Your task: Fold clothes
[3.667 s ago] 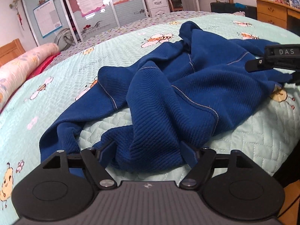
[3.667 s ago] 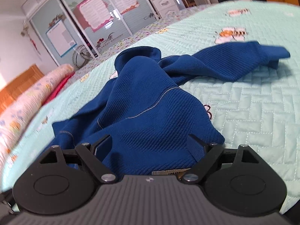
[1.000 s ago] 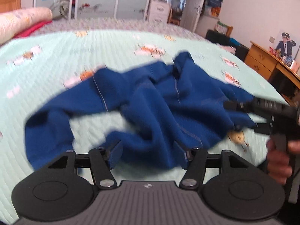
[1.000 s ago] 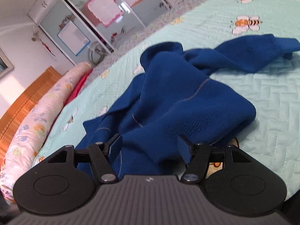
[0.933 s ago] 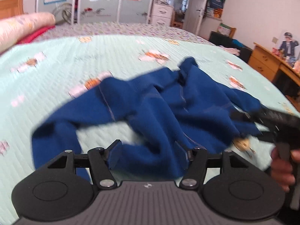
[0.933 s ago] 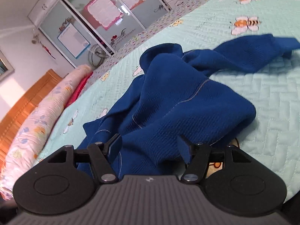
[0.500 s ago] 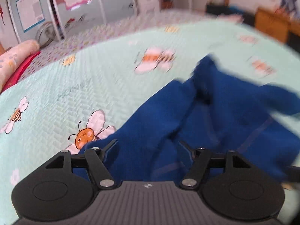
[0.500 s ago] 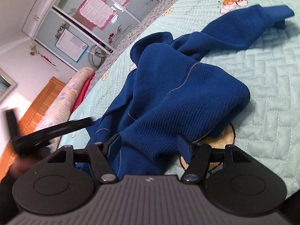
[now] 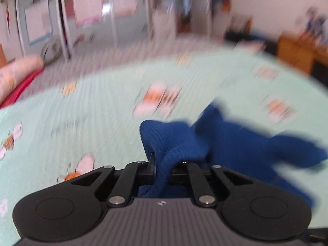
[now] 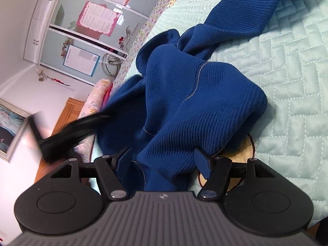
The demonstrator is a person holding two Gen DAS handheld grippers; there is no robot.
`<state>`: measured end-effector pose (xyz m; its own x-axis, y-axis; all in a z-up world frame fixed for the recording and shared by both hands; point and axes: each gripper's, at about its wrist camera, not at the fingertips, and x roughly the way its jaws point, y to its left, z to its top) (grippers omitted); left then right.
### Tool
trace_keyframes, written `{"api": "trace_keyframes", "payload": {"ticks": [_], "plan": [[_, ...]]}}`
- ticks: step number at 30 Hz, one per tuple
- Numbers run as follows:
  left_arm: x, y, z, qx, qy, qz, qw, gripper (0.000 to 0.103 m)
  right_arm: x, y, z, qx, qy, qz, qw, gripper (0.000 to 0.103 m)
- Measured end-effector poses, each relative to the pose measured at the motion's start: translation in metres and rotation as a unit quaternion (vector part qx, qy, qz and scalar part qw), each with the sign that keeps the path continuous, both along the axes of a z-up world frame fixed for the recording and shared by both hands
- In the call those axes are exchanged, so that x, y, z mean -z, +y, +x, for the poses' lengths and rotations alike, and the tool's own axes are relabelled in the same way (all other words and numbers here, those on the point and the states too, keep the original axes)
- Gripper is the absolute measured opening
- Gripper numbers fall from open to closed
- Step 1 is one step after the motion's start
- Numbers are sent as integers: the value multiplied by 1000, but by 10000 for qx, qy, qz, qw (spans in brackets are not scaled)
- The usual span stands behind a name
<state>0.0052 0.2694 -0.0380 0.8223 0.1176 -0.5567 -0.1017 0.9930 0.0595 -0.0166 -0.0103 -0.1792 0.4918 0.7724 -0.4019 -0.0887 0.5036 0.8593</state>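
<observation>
**Left jaws clamp blue sweater on the bed**

My left gripper [image 9: 162,164] had just closed on a fold of the blue sweater [image 10: 184,102], pinching the ribbed knit tight between its fingers (that view was badly blurred). The sweater lay crumpled on the mint quilted bedspread [image 10: 291,65]. My right gripper [image 10: 164,164] stood with jaws spread wide, cloth between its fingers but not gripped.
</observation>
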Motion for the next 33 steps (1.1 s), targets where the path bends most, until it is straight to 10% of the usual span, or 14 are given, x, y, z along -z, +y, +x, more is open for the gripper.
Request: {"api": "trace_keyframes", "payload": {"ticks": [6, 11, 21, 28, 30, 31, 33], "plan": [[-44, 30, -69, -445, -649, -474, 9958, 9, -9, -8, -8, 223, -342, 119, 9991, 68], [-39, 62, -86, -794, -536, -976, 9906, 9, -33, -30, -13, 774, -1007, -15, 9919, 74], [-5, 61, -94, -851, -129, -1333, 9873, 9, -32, -41, 78, 1207, -990, -849, 9841, 77], [16, 54, -98, -730, 181, -1274, 9890, 11, -15, 9, 154, 613, -1385, -2648, 9523, 82], [21, 53, -100, -760, 241, -1298, 9883, 11, -5, 16, 152, 594, -1479, -2956, 9419, 58], [23, 54, -101, -775, 258, -1324, 9878, 11, -8, 18, 148, 582, -1442, -3018, 9406, 18], [19, 56, -107, -804, 161, -1382, 9870, 11, -19, 6, 136, 665, -1382, -2448, 9574, 7]]}}
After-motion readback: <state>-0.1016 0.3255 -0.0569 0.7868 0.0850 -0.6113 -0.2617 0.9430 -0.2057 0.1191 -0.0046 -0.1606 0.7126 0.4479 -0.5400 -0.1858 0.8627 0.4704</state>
